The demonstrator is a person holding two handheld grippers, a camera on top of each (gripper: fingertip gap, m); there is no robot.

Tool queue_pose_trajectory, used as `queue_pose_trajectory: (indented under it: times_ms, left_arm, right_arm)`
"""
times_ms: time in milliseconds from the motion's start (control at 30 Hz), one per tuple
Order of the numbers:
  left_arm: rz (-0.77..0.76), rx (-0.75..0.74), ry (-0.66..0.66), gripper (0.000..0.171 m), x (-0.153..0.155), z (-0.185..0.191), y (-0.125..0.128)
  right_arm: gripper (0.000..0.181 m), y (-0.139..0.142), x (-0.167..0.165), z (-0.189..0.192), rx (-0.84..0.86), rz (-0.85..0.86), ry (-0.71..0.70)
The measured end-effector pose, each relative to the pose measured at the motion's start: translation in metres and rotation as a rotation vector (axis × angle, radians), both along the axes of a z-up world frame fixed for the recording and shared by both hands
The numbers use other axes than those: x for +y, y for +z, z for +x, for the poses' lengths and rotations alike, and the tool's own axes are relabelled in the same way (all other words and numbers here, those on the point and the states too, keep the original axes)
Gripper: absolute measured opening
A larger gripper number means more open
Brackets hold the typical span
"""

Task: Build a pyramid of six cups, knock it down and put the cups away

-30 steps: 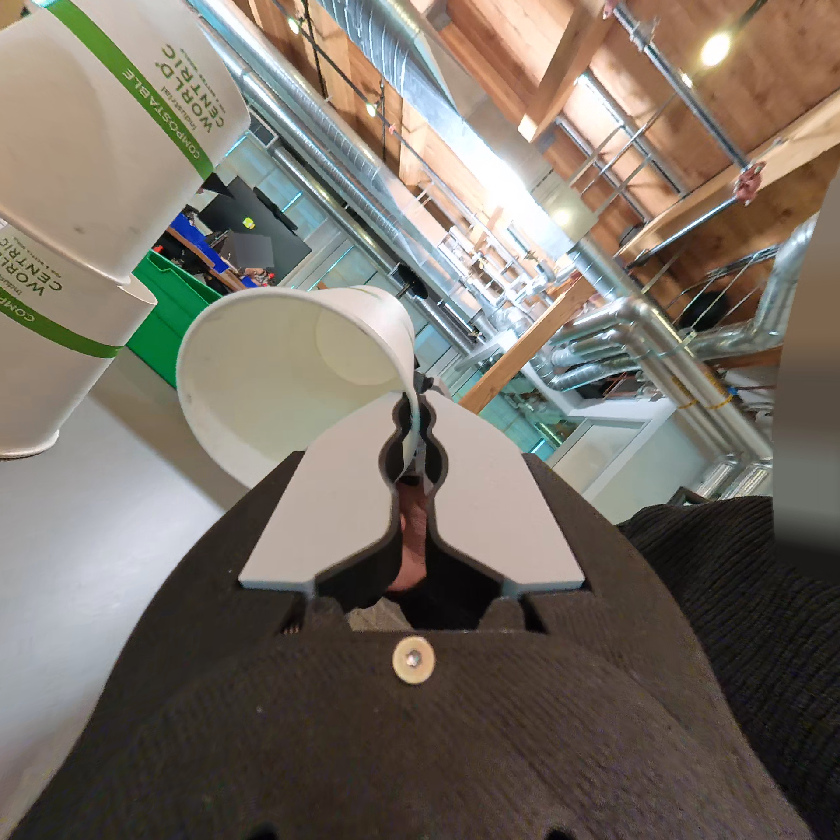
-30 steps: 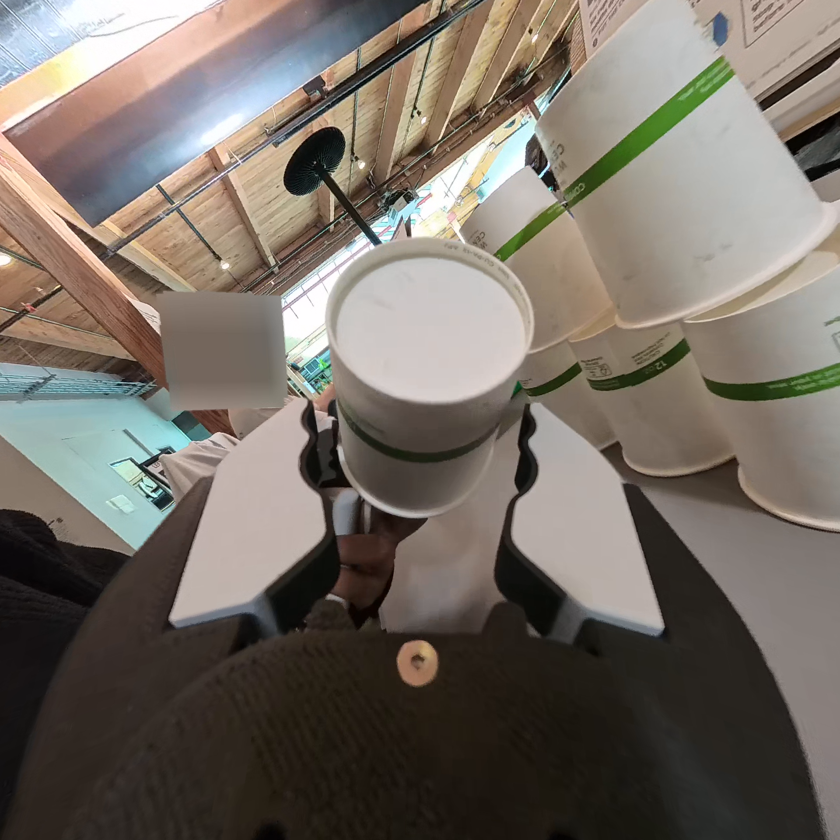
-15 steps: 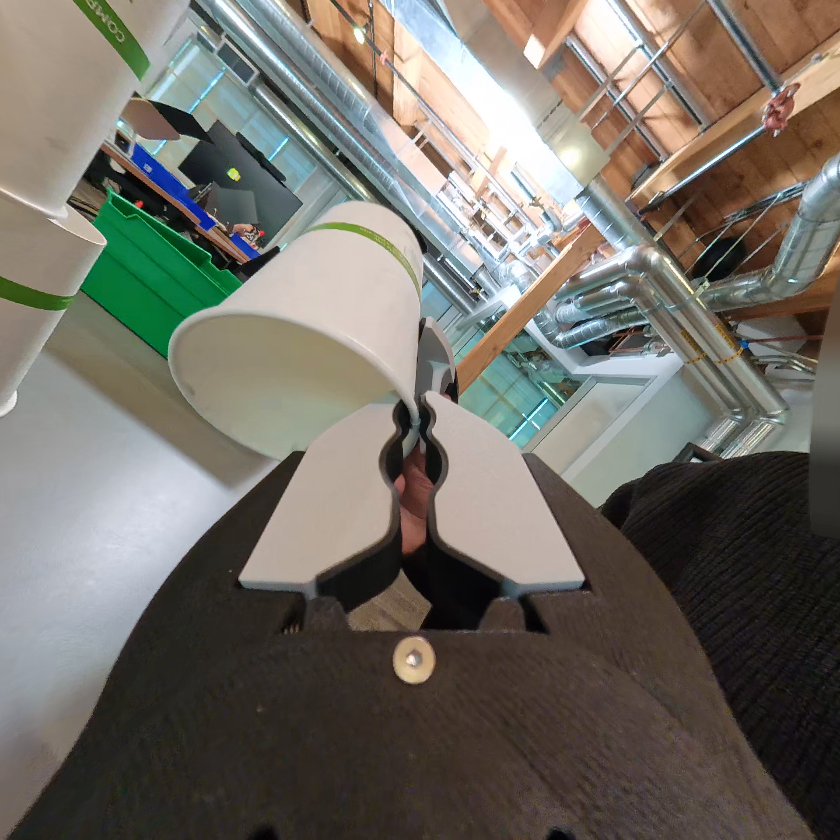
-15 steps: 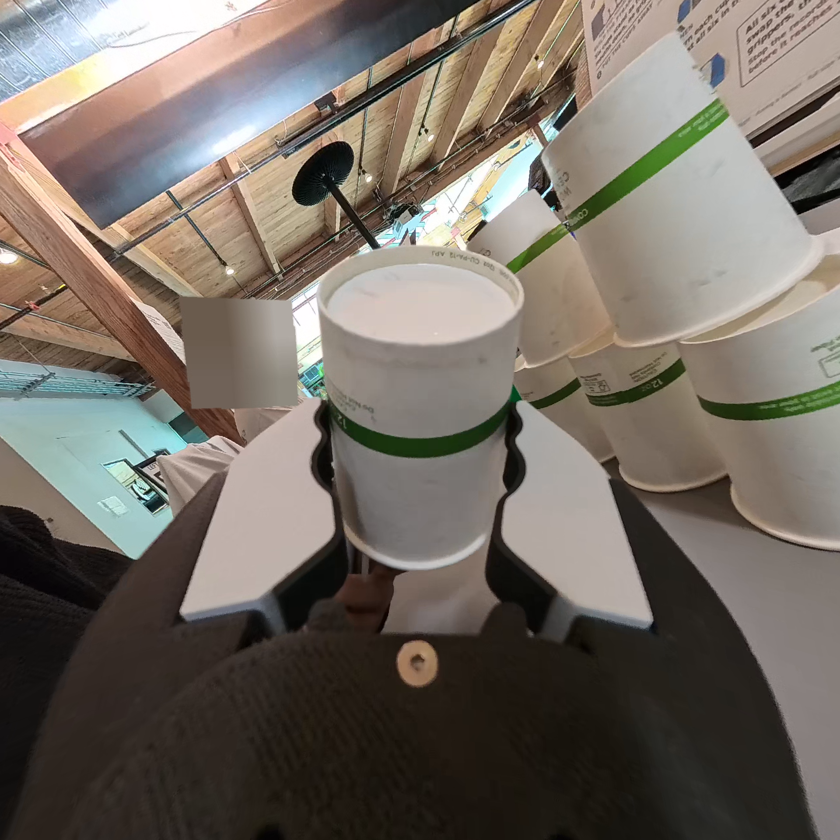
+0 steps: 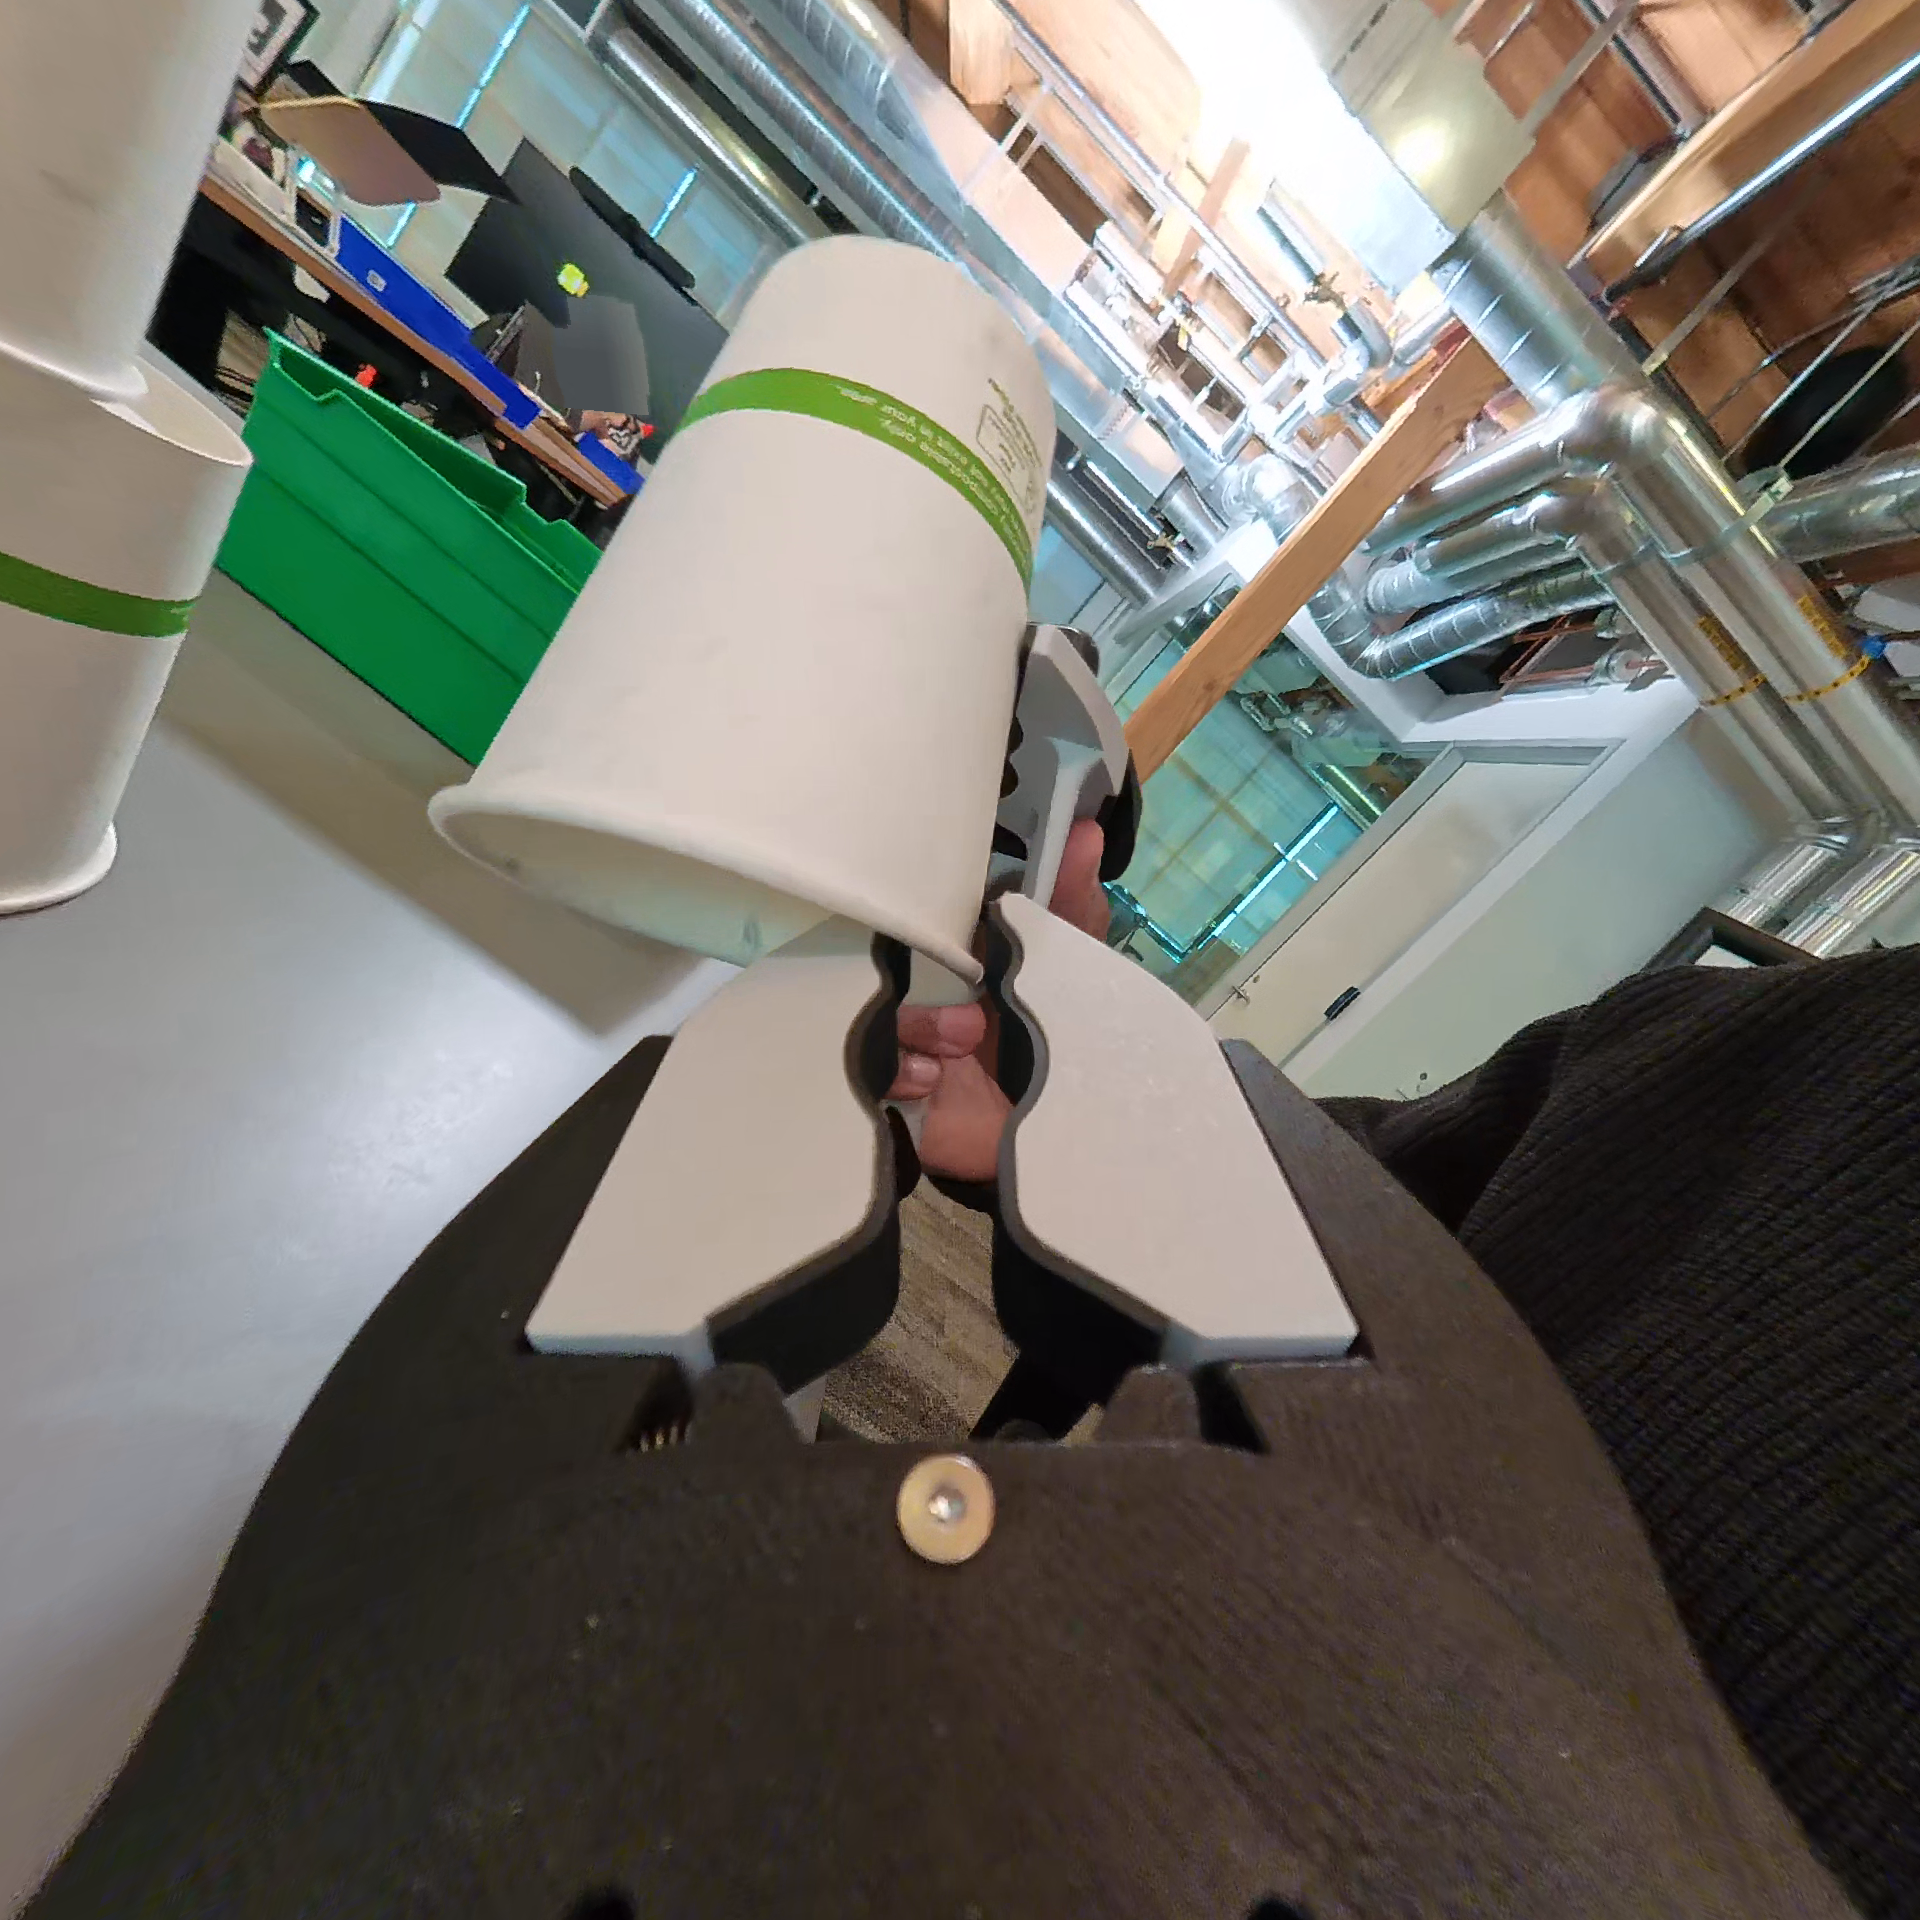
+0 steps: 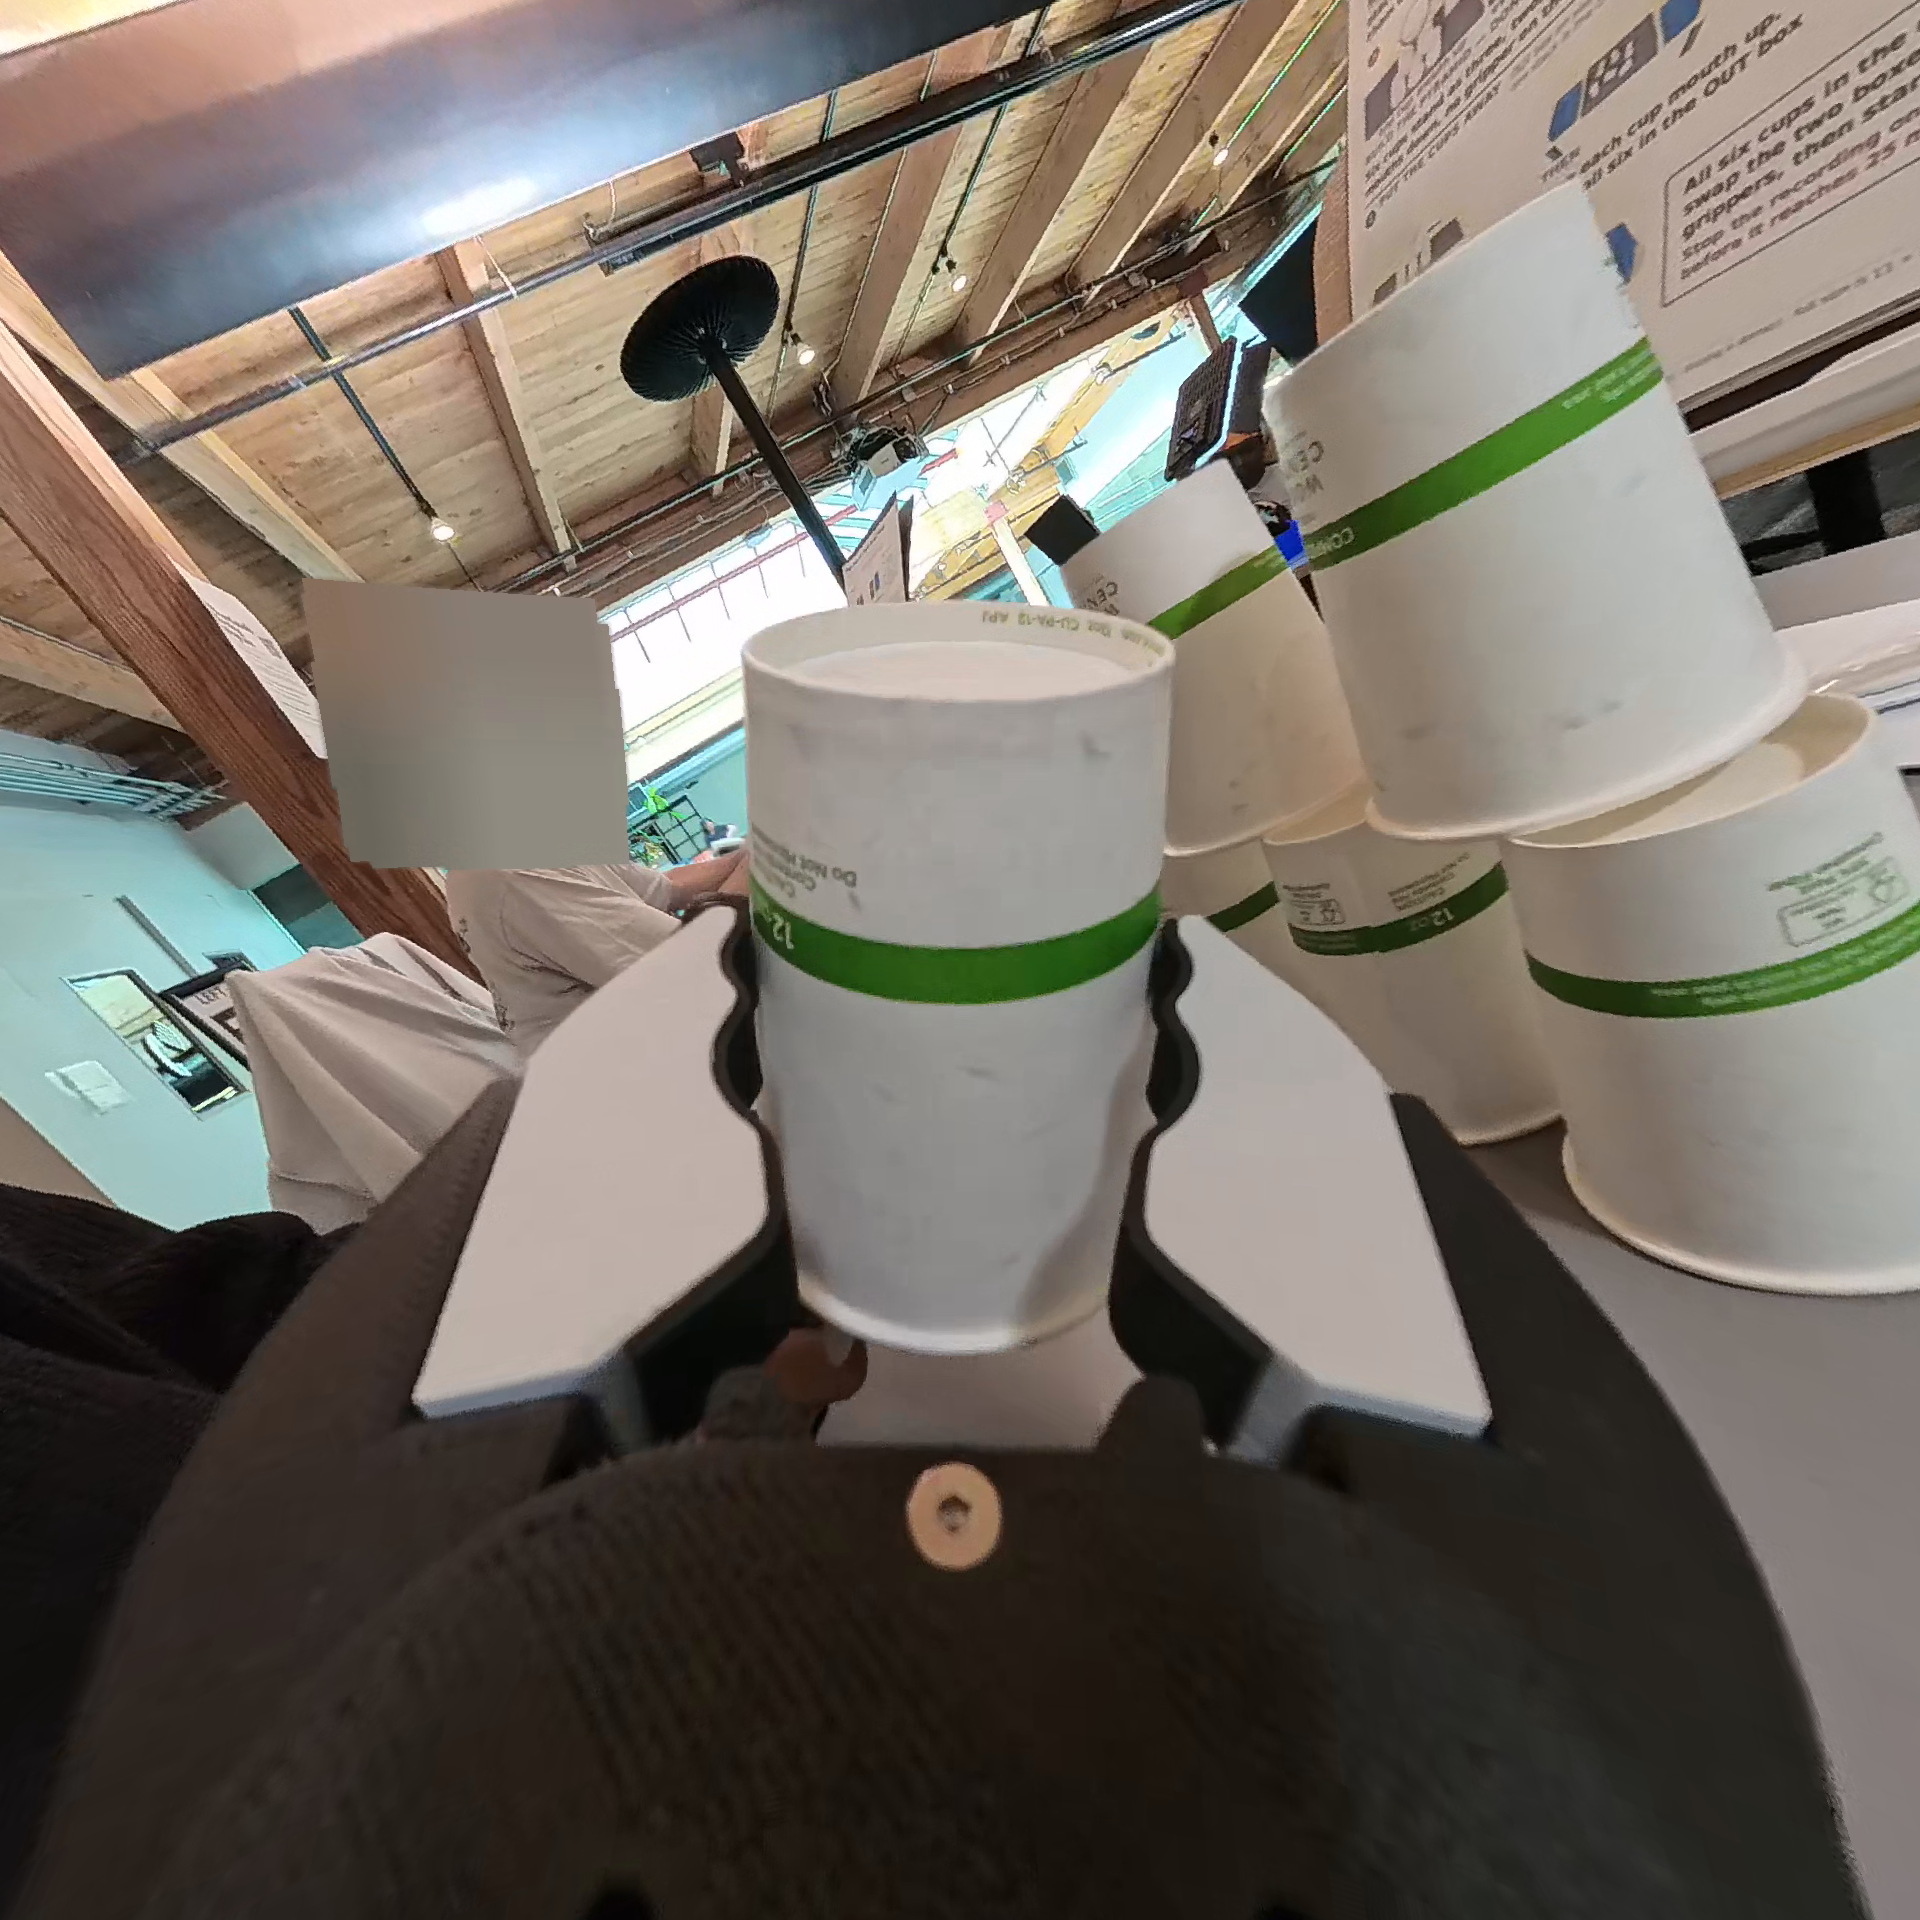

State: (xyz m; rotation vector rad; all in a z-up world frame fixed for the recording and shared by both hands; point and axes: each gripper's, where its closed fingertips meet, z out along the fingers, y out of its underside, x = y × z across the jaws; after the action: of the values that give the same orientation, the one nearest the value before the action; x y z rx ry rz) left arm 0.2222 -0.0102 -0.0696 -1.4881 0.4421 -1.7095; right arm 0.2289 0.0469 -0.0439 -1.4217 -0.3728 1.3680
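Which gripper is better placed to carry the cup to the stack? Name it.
Right. The right gripper clasps the cup body on both sides, stack beside it; the left gripper only pinches its rim.

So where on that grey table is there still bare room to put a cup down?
In the left wrist view, the grey table lies bare between the stacked cups at the left edge and the green bin behind. In the right wrist view it is crowded: the pile of upside-down cups fills the tabletop right of the right gripper.
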Motion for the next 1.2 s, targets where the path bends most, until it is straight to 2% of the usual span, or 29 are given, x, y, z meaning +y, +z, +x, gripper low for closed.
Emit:
queue_pose_trajectory:
  times_ms: [167, 433, 700, 900, 1200]
  left_arm:
    - [-0.024, 0.018, 0.023, 0.022, 0.006, -0.001, -0.005]
    - [-0.030, 0.017, 0.048, 0.024, 0.011, -0.005, -0.006]
    - [-0.047, -0.045, 0.046, 0.015, 0.015, -0.013, 0.001]
    - [-0.066, -0.114, -0.019, 0.004, 0.010, -0.015, 0.008]
    - [-0.061, -0.135, -0.048, 0.004, 0.008, -0.015, 0.012]
  right_arm:
    - [0.075, 0.000, 0.002, 0.002, -0.026, 0.017, -0.019]
    - [0.075, 0.000, 0.009, 0.012, -0.027, 0.014, -0.061]
    - [0.075, -0.001, 0.005, 0.005, -0.052, 0.027, -0.046]
    - [0.077, -0.004, 0.006, 0.004, 0.023, -0.047, 0.011]
    - [0.080, -0.004, 0.005, 0.002, 0.048, -0.067, 0.027]
